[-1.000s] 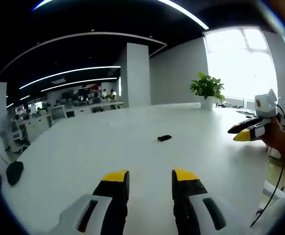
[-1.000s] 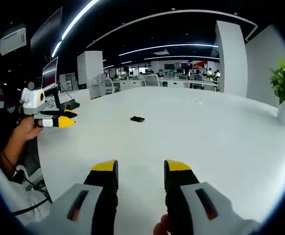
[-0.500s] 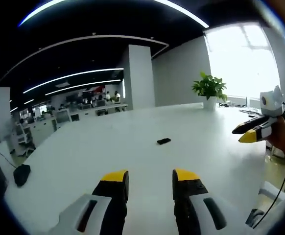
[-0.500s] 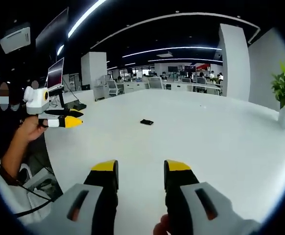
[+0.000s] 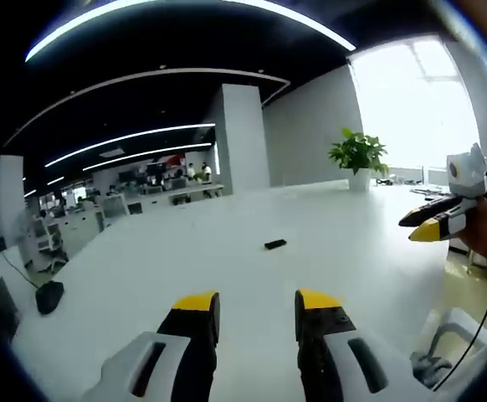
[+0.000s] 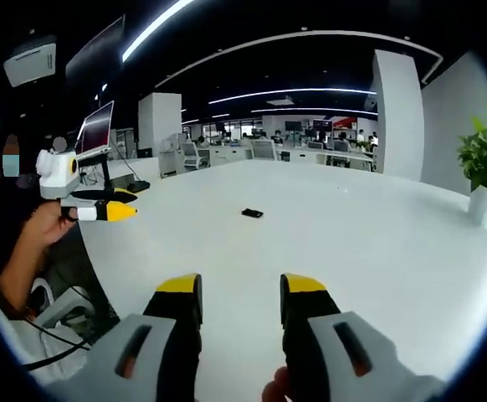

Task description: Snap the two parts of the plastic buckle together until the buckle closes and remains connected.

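A small black buckle lies on the large white table, far ahead of my left gripper, whose yellow-tipped jaws stand open with nothing between them. The right gripper view has the same buckle lying well beyond my right gripper, also open and empty. At the right edge of the left gripper view, the right gripper is held in a hand beside the table. The left gripper appears at the left of the right gripper view, likewise hand-held. At this distance I cannot tell whether the buckle's two parts are joined.
A potted plant stands at the table's far end near a bright window. A black mouse-like object lies at the table's left edge. A monitor and office desks stand behind. A cable hangs off the table's right side.
Both views have shifted and pulled back a little, so the buckle looks smaller and farther away. The buckle itself has not moved, and both grippers have stayed open.
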